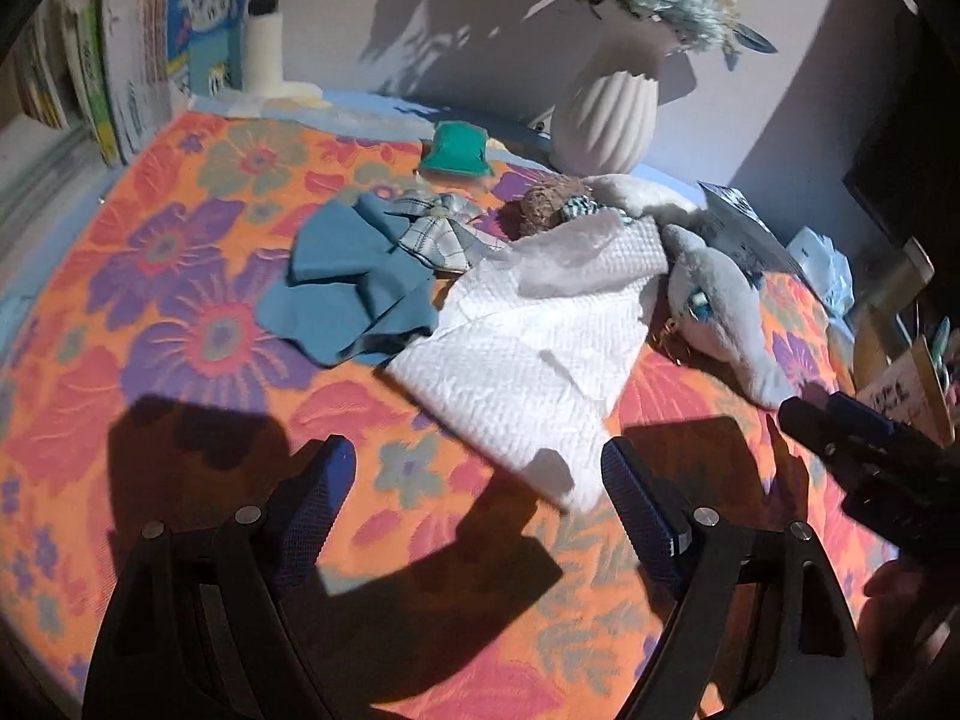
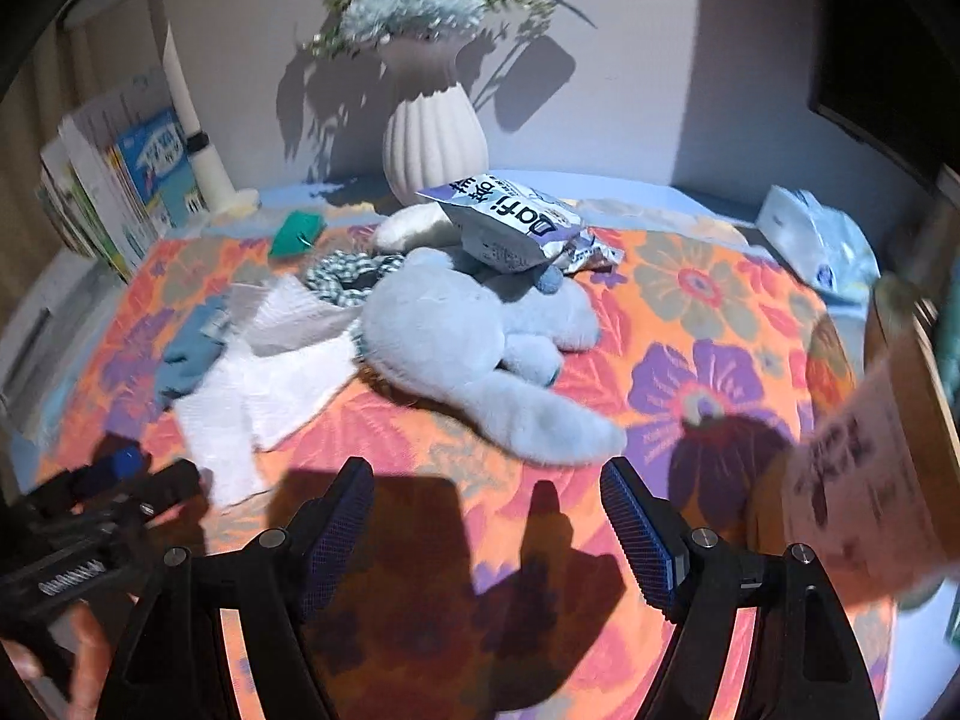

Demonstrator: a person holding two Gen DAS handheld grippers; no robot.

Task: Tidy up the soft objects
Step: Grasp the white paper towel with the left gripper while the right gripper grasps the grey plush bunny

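Left tongs [image 1: 480,504] hang released over the floral cloth [image 1: 180,360] covering the worktop, nothing between the blue pads, tilted down toward the near edge of the white quilted towel [image 1: 528,360]. Right tongs [image 2: 486,516] also released and empty, over bare cloth near the front edge, just short of the tail end of the grey-blue plush toy [image 2: 468,348]. Each pair of tongs shows at the side of the other's view, and part of a hand is at the bottom corner of both. The soft things sit in a loose pile around the middle of the worktop: teal cloth [image 1: 354,294] crumpled at the left, touching the white towel; a plaid fabric bow [image 1: 438,228] lies on the teal cloth's far side; a brown woven ball [image 1: 543,204] is behind the towel; a striped knit piece [image 2: 348,282] is between towel and plush. The plush lies flat to the right of the towel, touching it. A snack bag [image 2: 516,228] rests on the plush's far end, with a white plush [image 2: 414,228] partly under it. A green pouch [image 1: 456,150] sits apart toward the back edge. A white ribbed vase [image 1: 606,114] with flowers stands at the back edge, books [image 1: 198,18] lean at the back left corner beside a lamp base [image 1: 267,30], and a tissue pack [image 2: 816,240] sits at the back right. A blurred cardboard box [image 2: 864,480] is at the right edge.
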